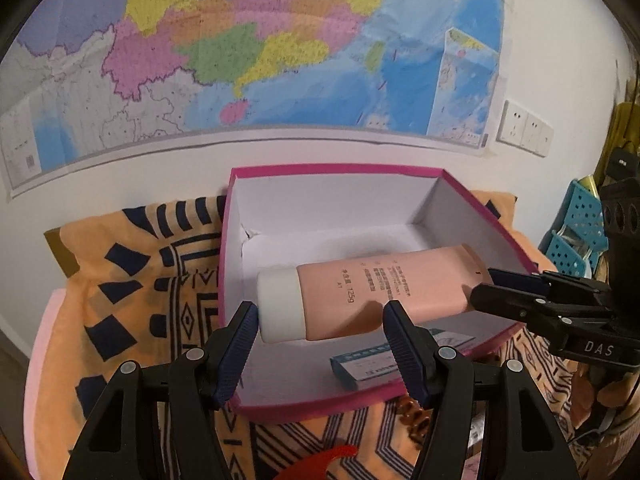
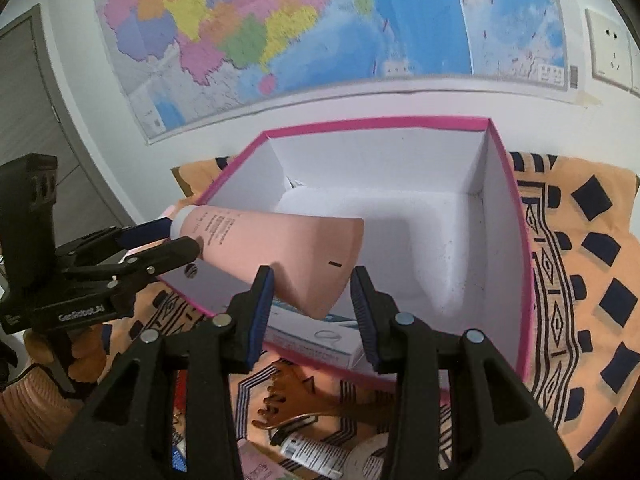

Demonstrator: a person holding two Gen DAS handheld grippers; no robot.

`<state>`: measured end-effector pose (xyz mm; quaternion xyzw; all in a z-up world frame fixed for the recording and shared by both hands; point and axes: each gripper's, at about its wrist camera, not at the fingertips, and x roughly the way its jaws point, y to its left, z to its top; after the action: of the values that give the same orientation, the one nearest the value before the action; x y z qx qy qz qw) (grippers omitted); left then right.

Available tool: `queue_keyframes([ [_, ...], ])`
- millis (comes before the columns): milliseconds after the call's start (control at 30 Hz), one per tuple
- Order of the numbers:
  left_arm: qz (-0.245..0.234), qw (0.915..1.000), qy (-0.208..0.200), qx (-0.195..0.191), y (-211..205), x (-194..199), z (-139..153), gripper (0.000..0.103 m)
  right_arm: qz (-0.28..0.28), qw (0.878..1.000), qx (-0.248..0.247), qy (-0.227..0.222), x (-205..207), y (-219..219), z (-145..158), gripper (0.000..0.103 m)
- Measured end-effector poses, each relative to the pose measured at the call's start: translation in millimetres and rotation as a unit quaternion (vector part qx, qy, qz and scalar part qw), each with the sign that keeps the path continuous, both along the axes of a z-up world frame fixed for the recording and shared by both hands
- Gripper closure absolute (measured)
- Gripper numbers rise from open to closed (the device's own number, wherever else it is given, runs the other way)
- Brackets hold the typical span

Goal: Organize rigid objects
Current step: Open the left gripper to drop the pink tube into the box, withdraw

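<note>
1. Tube: pink plastic with a white cap and a flat crimped tail. Judged light. The body is soft and will dent if squeezed; the skin looks smooth and may slip. The cap is the stiff part.
2. Best hold, by my reckoning: across the cap or shoulder for firmness, or flat on the crimp, where the pads seat squarely. Avoid mid-body.
3. Position: the tube hangs slantwise over the open box, cap to the left and tail to the right, above a small carton on the box floor.
4. Left gripper: jaws apart and holding nothing. The tube lies crosswise just past the tips, with the cap by the left tip. Whether that tip touches the cap is not clear.
5. Right gripper: jaws clamped on the tail, one pad on each flat face, as the left wrist view shows. The grip looks light.
</note>
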<state>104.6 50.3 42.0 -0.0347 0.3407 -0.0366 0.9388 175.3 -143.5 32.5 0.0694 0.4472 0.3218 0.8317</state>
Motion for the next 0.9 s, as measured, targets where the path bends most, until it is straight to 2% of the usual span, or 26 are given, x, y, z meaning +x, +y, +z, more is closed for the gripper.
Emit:
queue_keyframes([
  [267, 0.012, 0.9999, 0.000, -0.001, 3.3, 3.2, -0.9, 0.037, 0.007, 0.999, -0.023, 0.026, 14.5, 14.7, -14.4, 0.053],
  [467, 0.011, 0.9996, -0.026, 0.003, 0.5, -12.0, 7.3, 0.037, -0.003, 1.000, -0.005, 0.023, 6.8, 6.0, -11.1, 0.052],
  [667, -0.027, 0.9985, -0.048, -0.006, -8.7, -47.2, 12.8, 0.036, 0.004, 0.999, 0.037, -0.007, -27.3, -15.9, 12.6, 0.052],
  [900, -0.068, 0.9968, -0.041, -0.012, -25.2, -92.0, 1.5, 0.036, 0.028, 0.997, 0.074, -0.026, -78.6, -38.1, 30.3, 0.052],
])
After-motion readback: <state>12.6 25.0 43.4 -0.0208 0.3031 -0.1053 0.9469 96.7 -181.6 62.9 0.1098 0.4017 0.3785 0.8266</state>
